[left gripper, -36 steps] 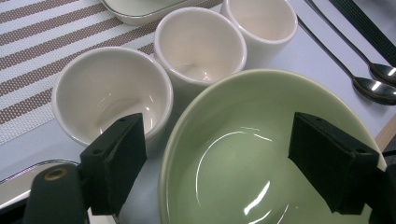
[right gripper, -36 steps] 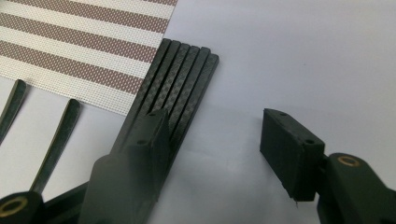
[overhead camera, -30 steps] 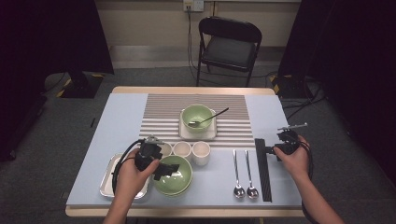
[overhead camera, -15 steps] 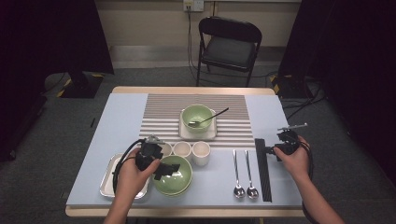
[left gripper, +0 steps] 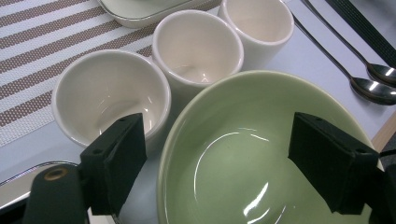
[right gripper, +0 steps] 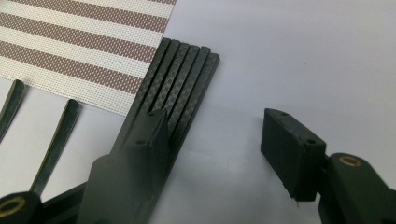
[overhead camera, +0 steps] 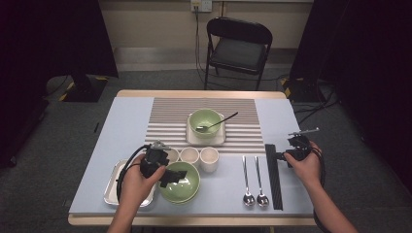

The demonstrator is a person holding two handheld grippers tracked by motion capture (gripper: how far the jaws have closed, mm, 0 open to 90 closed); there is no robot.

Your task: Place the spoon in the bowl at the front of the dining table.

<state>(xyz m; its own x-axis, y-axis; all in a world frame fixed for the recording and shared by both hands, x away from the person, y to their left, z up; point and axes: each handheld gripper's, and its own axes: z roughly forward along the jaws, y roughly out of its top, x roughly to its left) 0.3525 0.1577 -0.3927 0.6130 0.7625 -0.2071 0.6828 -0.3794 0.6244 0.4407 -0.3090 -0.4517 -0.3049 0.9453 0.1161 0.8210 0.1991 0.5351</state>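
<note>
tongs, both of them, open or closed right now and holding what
Left tongs: open, straddling the near rim of the green bowl, pads not pressing it.
Right tongs: open, holding nothing, poised over the end of the black chopsticks.

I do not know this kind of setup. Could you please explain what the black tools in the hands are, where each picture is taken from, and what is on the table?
A person holds a two-jaw gripper in each hand. One camera looks down from above; one rides on each gripper.

The left gripper hovers open over a green bowl, one jaw inside its rim and one outside, beside three white cups and a metal tray. The right gripper stands open by a bundle of black chopsticks. It holds nothing.

Also there: two spoons and a second bowl on a striped mat.
</note>
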